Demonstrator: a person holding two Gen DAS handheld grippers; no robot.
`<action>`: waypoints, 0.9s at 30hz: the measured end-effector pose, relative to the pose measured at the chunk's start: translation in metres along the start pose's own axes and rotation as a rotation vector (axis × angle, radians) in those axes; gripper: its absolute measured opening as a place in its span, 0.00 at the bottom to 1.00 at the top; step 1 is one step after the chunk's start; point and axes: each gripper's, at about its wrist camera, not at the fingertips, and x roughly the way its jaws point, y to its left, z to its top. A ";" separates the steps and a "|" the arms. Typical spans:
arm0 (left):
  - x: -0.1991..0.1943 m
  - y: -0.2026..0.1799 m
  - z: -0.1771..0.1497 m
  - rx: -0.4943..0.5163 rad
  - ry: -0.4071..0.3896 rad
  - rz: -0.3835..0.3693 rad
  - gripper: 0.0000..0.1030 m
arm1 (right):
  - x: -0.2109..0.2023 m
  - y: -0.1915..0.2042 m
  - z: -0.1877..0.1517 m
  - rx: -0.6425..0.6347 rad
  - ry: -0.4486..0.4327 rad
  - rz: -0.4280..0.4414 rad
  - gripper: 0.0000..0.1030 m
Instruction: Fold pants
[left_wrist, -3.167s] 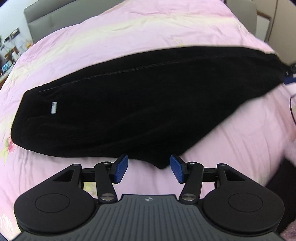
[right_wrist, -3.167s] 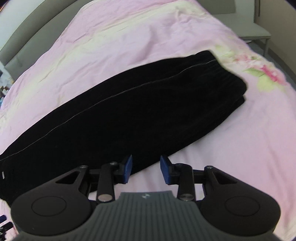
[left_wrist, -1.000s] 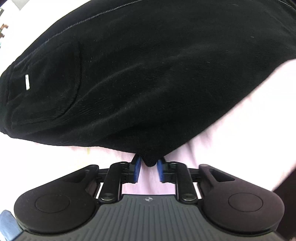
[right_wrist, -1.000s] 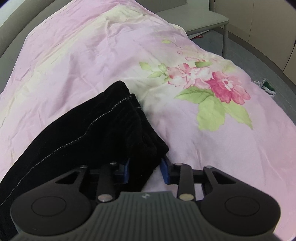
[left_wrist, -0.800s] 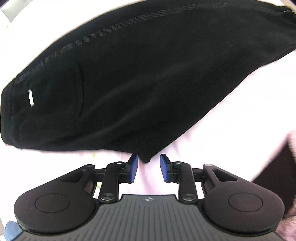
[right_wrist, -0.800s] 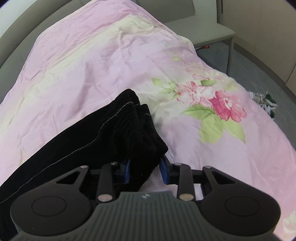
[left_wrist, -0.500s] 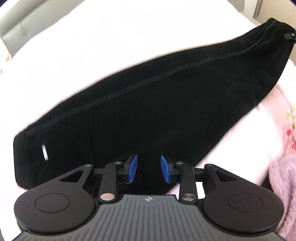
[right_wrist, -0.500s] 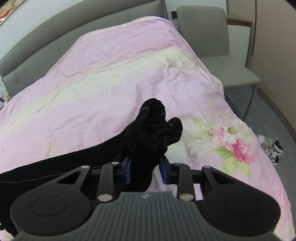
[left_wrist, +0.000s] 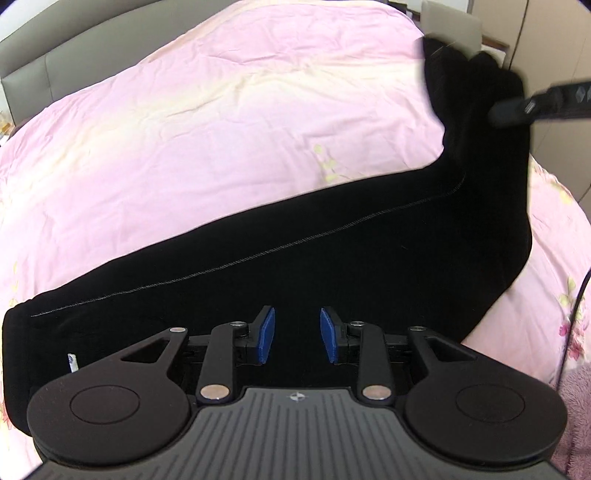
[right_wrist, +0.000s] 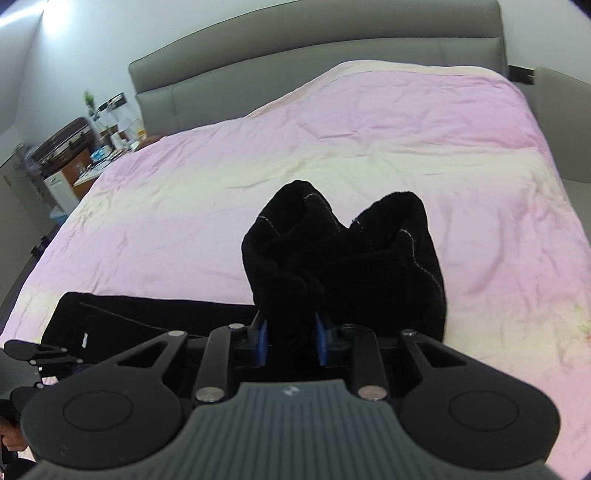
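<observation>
Black pants (left_wrist: 295, 258) lie lengthwise on a pink bedspread (left_wrist: 221, 129), the two legs stacked. The waistband with a small white tag (left_wrist: 72, 362) is at the left. My left gripper (left_wrist: 297, 334) is open and empty, hovering over the pants' near edge. My right gripper (right_wrist: 290, 338) is shut on the pants' leg cuffs (right_wrist: 343, 254) and holds them lifted above the bed. In the left wrist view the raised cuff end (left_wrist: 476, 96) stands up at the far right, with part of the right gripper beside it. The left gripper shows at the lower left of the right wrist view (right_wrist: 33, 354).
A grey padded headboard (right_wrist: 314, 74) runs behind the bed. A nightstand with clutter (right_wrist: 85, 147) stands at the left. A grey chair (right_wrist: 565, 122) is at the bed's right side. A fuzzy pink cloth (left_wrist: 576, 424) lies at the near right.
My right gripper has closed on the leg cuffs and raised them off the bed, toward the waistband. My left gripper let go of the crotch point, opened and pulled back.
</observation>
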 end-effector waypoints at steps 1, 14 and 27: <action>0.001 0.005 -0.001 -0.006 -0.005 -0.001 0.34 | 0.014 0.014 -0.002 -0.012 0.020 0.020 0.21; 0.040 0.094 -0.031 -0.221 0.012 -0.089 0.30 | 0.160 0.134 -0.098 -0.249 0.327 0.101 0.31; 0.090 0.119 -0.012 -0.446 0.012 -0.324 0.30 | 0.156 0.141 -0.076 -0.246 0.382 0.088 0.48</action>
